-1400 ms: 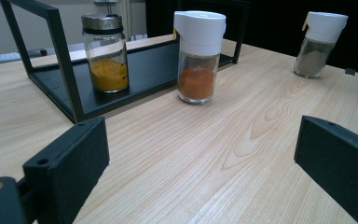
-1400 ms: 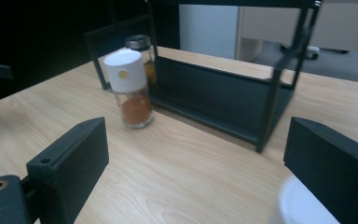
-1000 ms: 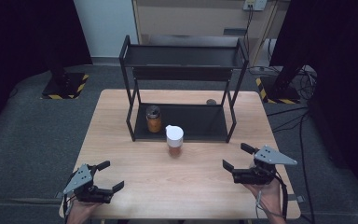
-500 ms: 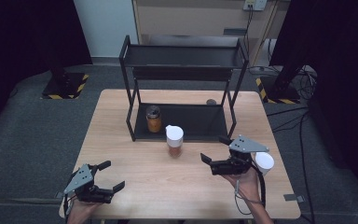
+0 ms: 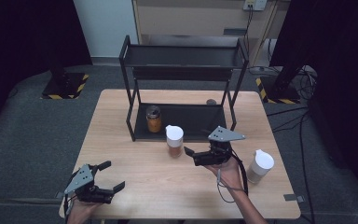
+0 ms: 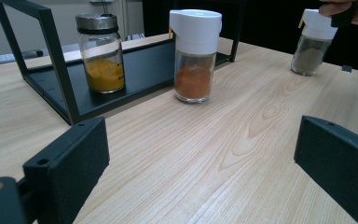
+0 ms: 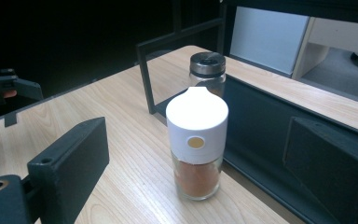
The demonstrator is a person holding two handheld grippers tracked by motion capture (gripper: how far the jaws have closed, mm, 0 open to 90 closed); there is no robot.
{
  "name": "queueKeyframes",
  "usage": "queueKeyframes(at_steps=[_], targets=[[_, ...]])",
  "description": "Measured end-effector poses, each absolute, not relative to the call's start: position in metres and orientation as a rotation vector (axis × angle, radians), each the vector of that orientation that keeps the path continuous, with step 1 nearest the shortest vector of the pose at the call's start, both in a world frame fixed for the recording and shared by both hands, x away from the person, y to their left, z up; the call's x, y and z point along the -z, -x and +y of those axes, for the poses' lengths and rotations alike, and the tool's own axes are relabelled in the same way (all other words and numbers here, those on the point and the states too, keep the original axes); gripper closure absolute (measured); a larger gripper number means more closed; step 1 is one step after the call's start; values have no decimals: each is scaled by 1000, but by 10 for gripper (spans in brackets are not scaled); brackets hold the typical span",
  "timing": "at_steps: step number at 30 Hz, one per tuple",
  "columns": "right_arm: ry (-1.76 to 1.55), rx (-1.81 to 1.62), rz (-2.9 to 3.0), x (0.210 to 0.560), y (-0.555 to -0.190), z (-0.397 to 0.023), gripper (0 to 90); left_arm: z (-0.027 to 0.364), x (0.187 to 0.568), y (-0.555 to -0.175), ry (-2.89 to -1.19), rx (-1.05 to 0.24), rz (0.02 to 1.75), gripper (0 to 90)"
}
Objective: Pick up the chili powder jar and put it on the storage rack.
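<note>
A white-capped jar of orange-red spice stands on the table just in front of the black two-tier rack. My right gripper is open, a short way to the right of this jar and aimed at it; nothing is between the jaws. A metal-lidded jar of yellow spice stands on the rack's lower shelf. My left gripper is open and empty at the table's front left corner.
A second white-capped jar with grey-brown contents stands at the table's right, beside the right forearm. A small dark object lies behind the rack. The wooden table has an edge close to the left gripper.
My right gripper has moved left and forward from the front right corner to beside the orange-red jar, uncovering the second white-capped jar. The left gripper has stayed put.
</note>
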State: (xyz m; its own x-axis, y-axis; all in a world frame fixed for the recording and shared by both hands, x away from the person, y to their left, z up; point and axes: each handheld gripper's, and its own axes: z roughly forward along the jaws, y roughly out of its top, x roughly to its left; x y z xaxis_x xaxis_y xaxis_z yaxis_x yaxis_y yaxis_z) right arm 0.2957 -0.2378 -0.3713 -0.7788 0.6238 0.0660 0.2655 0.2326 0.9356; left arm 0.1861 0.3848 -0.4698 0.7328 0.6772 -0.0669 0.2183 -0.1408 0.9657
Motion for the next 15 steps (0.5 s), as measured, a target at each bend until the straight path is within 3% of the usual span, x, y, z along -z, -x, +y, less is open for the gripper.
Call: queueKeyframes(at_steps=[15], targets=[[-823,-1560,2231,379,-318,-216,70,382,469,-189,-1722,-462,717,23]])
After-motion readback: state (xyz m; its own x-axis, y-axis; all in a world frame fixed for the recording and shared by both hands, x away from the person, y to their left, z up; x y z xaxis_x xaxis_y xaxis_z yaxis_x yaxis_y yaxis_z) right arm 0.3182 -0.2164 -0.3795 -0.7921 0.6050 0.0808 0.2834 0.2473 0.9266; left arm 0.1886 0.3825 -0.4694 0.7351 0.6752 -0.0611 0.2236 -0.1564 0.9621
